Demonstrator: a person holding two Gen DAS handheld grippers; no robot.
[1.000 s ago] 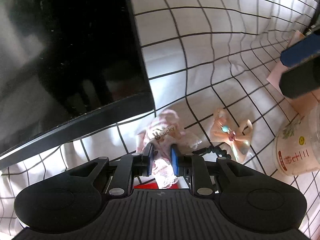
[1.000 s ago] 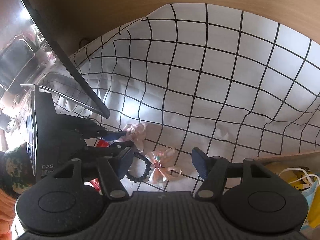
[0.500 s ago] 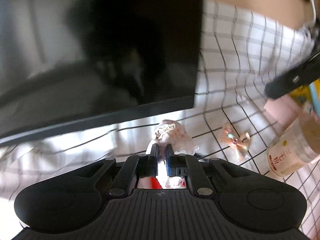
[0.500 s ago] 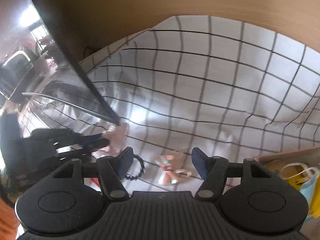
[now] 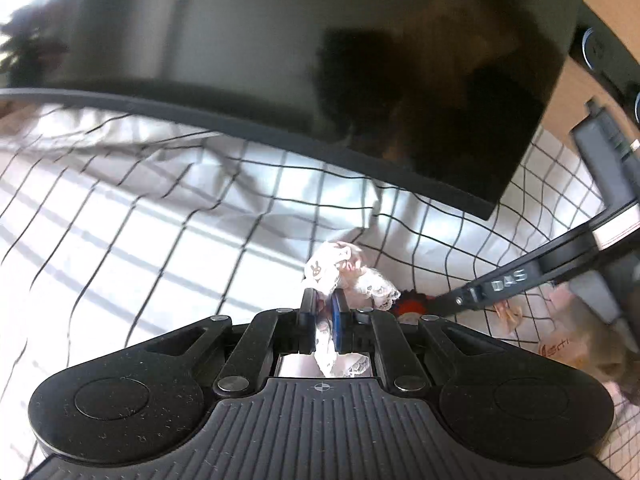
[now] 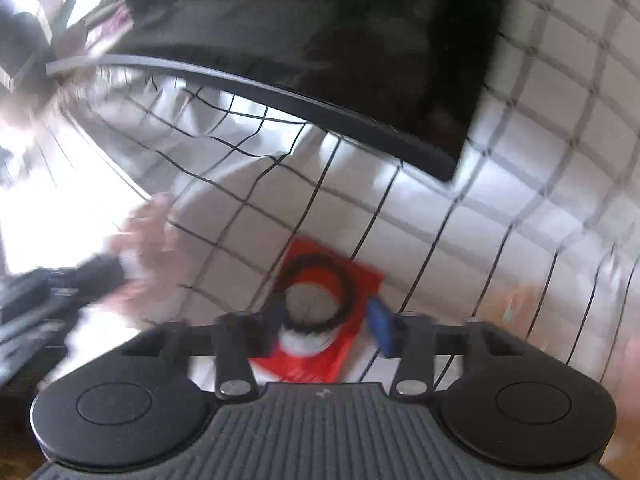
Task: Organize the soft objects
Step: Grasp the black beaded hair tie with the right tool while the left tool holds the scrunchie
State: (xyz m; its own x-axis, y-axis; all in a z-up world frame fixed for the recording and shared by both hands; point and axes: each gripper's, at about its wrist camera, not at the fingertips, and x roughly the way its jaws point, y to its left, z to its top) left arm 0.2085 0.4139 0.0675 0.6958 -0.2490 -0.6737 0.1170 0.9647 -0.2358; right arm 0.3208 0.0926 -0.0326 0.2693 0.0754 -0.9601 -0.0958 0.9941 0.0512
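Observation:
My left gripper [image 5: 324, 304] is shut on a pink lace scrunchie [image 5: 352, 276] with a rabbit label, held above the checked cloth [image 5: 160, 240]. In the blurred right wrist view, the same scrunchie [image 6: 148, 236] shows at the left in the left gripper [image 6: 80, 280]. My right gripper [image 6: 328, 320] points steeply down with its jaws closing. A black beaded hair tie [image 6: 320, 264] lies between the jaws on a red packet [image 6: 360, 284]; no firm pinch shows. A pink bow [image 6: 512, 304] lies to its right.
A large black monitor [image 5: 320, 60] fills the top of both views and overhangs the cloth. A printed cup [image 5: 568, 352] stands at the right, near the pink bow [image 5: 508, 314]. The right gripper's body [image 5: 504, 280] reaches in from the right.
My left gripper closed fully on the lace scrunchie, lifted it and carried it left while rolling. The right gripper dropped over the black hair tie and its jaws narrowed.

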